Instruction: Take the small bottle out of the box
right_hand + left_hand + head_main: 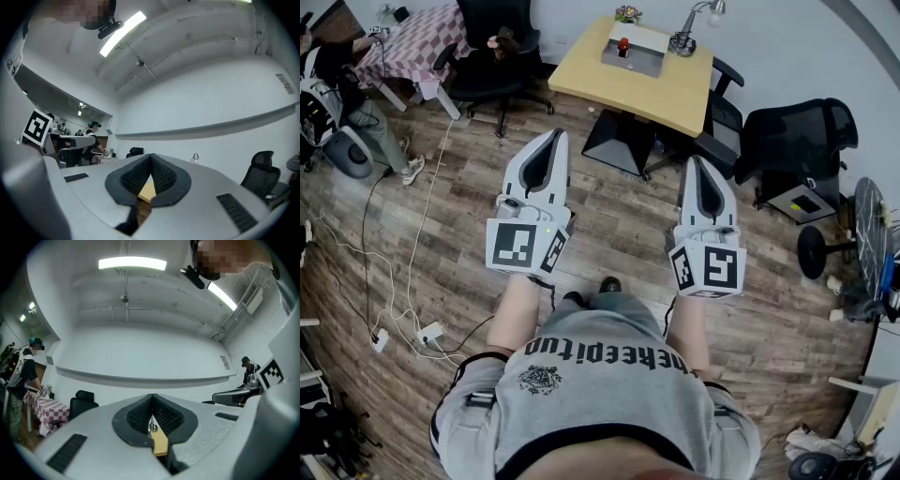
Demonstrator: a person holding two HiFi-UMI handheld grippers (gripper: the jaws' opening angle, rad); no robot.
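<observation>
Editor: Claws, then; how do they stand?

Photographer: Both shut, tips meeting, nothing between them; the left claw (555, 137) and the right claw (695, 161) point forward side by side, apart, in front of the person's chest and over the wooden floor (609, 216); each gripper view shows the ribbed pads (166, 416) closed to a point, with a sliver of the yellow table (160, 445) showing through the slot below the tips.

Editor: Where is the small bottle?

Photographer: The small bottle (623, 46), red, stands upright inside the box (649, 64); the box, grey and open at the top, sits toward the far edge of the table, near a desk lamp (692, 33) and a small potted plant (628, 13); both claws are well short of the table, touching nothing.

Editor: Anything around it?

Photographer: Black office chairs (492, 47) on either side of the table; a checked tablecloth (412, 42) at far left.
</observation>
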